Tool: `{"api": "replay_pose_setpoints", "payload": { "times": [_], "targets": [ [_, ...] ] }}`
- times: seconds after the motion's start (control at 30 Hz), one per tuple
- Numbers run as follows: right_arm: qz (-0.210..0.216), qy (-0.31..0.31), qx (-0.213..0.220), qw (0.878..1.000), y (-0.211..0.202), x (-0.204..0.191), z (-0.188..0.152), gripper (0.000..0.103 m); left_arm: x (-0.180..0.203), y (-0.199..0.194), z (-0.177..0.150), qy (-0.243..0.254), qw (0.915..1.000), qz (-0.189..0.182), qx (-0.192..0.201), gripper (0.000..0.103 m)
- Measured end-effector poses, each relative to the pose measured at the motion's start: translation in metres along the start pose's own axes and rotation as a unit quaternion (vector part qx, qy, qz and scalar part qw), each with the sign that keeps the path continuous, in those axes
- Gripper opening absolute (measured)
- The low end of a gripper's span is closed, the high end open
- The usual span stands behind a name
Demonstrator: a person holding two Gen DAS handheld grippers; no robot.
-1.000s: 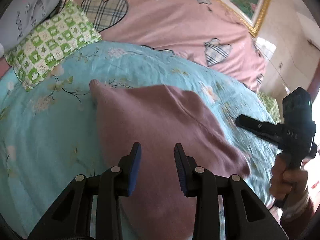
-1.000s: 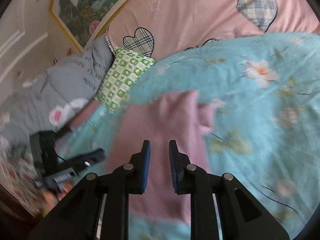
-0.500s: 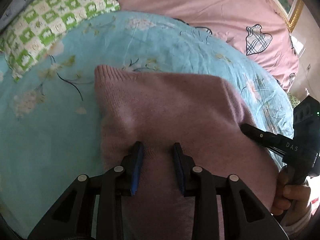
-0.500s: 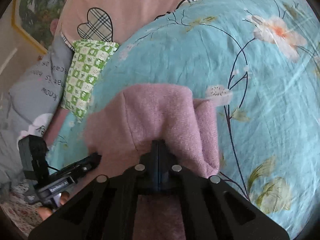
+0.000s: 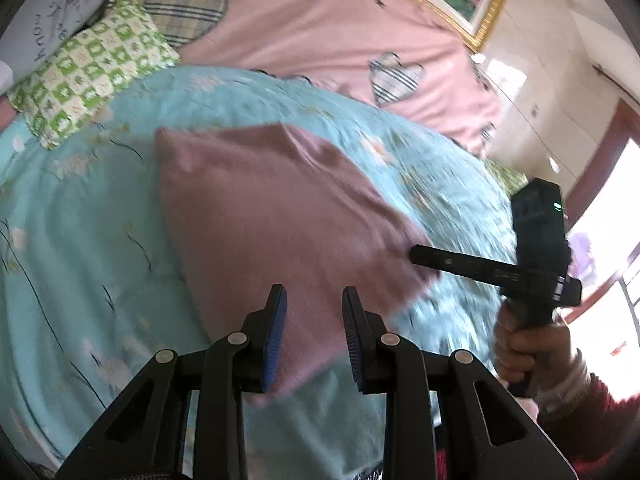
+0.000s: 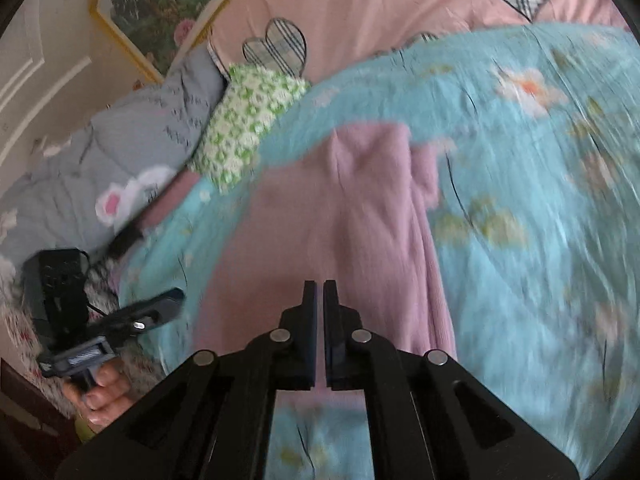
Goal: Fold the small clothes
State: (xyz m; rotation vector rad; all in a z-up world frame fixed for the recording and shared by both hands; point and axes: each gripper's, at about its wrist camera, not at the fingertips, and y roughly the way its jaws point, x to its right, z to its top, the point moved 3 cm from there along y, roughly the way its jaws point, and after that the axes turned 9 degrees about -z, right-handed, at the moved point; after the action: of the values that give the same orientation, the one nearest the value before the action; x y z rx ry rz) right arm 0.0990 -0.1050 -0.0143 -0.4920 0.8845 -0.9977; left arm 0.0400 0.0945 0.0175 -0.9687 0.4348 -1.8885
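Mauve knit garment (image 5: 276,216) lies lengthwise ahead of both tools on turquoise floral bed quilt (image 5: 80,248); L tool (image 5: 314,334) apart, nearer; R tool (image 6: 319,334) nearly together, empty.

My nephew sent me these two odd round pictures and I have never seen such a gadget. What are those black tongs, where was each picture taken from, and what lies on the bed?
No robot here: a person holds a pair of black tongs in each hand, each with a wide-angle camera looking along its fingers. One picture is from the left tongs, which stand open and empty; the right tongs show at its side, gripped by a hand. The other picture is from the right tongs, nearly shut with a thin gap, gripping nothing that I can see. On the blue floral quilt lies a mauve knitted garment, partly folded. Behind are a green checked pillow and a pink cover.
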Motion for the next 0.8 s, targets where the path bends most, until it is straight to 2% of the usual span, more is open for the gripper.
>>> {"api": "replay_pose_setpoints", "payload": {
  "times": [0.07,0.13,0.23,0.43,0.6,0.7,0.8],
  "targets": [
    [-0.036,-0.004,-0.008,0.999,0.004,0.011,-0.014,0.003,-0.004,0.012,-0.013,0.000,0.9994,0.024,-0.024,0.027],
    [-0.073,0.008,-0.021,0.997,0.015,0.028,-0.022,0.003,-0.014,0.026,-0.024,-0.016,0.9985,0.025,-0.046,0.027],
    [-0.042,0.045,-0.013,0.998,0.021,0.046,-0.024,0.000,-0.025,0.037,-0.034,-0.026,0.9984,0.028,-0.041,0.028],
    [-0.051,0.033,-0.006,0.998,0.019,0.042,-0.024,0.000,-0.011,0.033,-0.034,-0.009,0.9978,0.059,-0.030,0.028],
    [-0.061,0.036,0.000,0.998,0.000,0.040,-0.032,0.001,-0.006,0.017,-0.043,-0.010,0.9966,0.080,-0.017,0.039],
    [-0.071,0.010,0.009,0.997,-0.014,0.026,-0.035,0.003,-0.006,0.005,-0.050,-0.023,0.9955,0.092,-0.004,0.053],
    [-0.075,-0.009,0.018,0.997,-0.022,0.014,-0.039,0.004,-0.005,-0.007,-0.057,-0.044,0.9948,0.092,0.006,0.055]
  ]
}}
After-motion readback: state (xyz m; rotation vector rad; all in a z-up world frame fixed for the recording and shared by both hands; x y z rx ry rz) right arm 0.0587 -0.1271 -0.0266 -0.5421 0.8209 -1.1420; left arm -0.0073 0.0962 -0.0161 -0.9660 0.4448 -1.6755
